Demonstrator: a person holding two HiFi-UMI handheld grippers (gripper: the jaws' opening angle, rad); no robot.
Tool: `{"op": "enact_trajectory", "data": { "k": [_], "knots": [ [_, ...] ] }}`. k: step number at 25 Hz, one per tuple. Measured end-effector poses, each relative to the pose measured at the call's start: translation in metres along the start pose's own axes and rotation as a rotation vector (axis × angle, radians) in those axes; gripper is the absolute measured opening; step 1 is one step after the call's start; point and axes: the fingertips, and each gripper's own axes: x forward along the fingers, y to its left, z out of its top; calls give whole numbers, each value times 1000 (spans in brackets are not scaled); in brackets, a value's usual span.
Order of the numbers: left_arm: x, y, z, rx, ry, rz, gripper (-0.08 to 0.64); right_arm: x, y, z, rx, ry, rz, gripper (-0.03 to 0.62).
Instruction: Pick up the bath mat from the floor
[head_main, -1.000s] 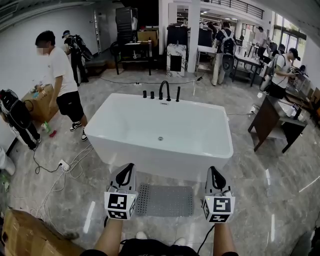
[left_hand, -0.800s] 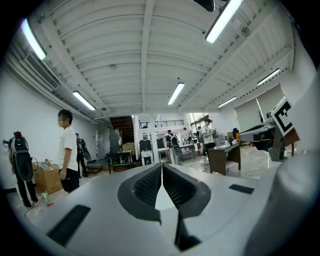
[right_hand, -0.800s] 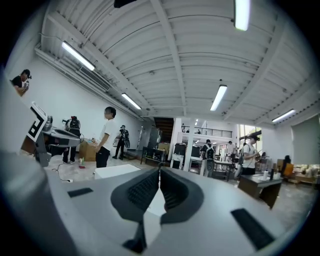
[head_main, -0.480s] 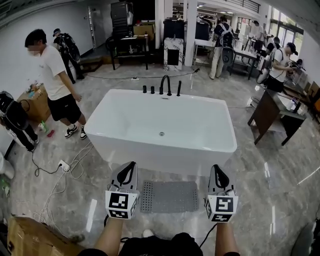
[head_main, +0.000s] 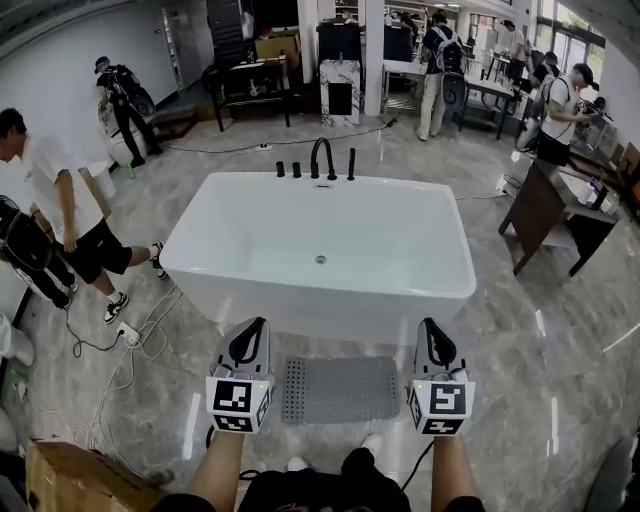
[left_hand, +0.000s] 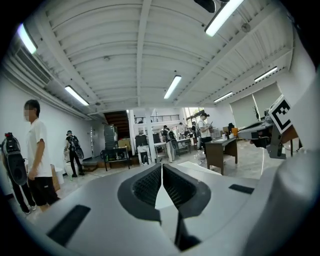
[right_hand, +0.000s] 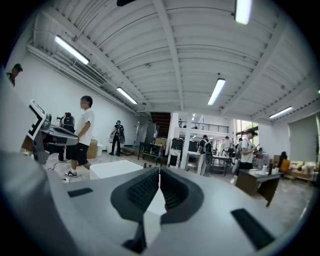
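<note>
Hovering ahead of the pick-up: approach step, nothing grasped yet.

- Bath mat (head_main: 340, 390): grey, perforated, flat on the marble floor, between the two grippers in the head view. Its far edge sits just beside the near wall of the white bathtub (head_main: 320, 305).
- Left gripper (head_main: 248, 346): jaws pressed together, empty, above the floor left of the mat.
- Right gripper (head_main: 436, 346): jaws likewise together, empty, right of the mat. Both point far across the room, not down.
- Next move, as judged: tilt and lower the grippers, part the jaws, and pinch a near corner or side edge. A flat mat offers little lip and may cling to the floor.
- Room: open floor left and right of the mat. The tub wall closes the far side, and the holder's shoes (head_main: 371, 441) crowd the near edge. Cables (head_main: 130, 338) lie well left.
</note>
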Motion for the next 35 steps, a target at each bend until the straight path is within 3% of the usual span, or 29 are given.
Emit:
{"op": "enact_trajectory", "data": {
  "k": [10,17,27,35],
  "knots": [
    [57,-36,8,18,38,77,15,50,-69,-23,13,11,83,22],
    [66,-20,-9,25,83,82,15,66,-61,-39,16,59,96,23],
    [83,3,-68,2,176,41,15,84,-43,-85,8,155,78,23],
    [110,6,-151,-35,256,45,15,107,-38,-164,7,240,86,23]
  ]
}}
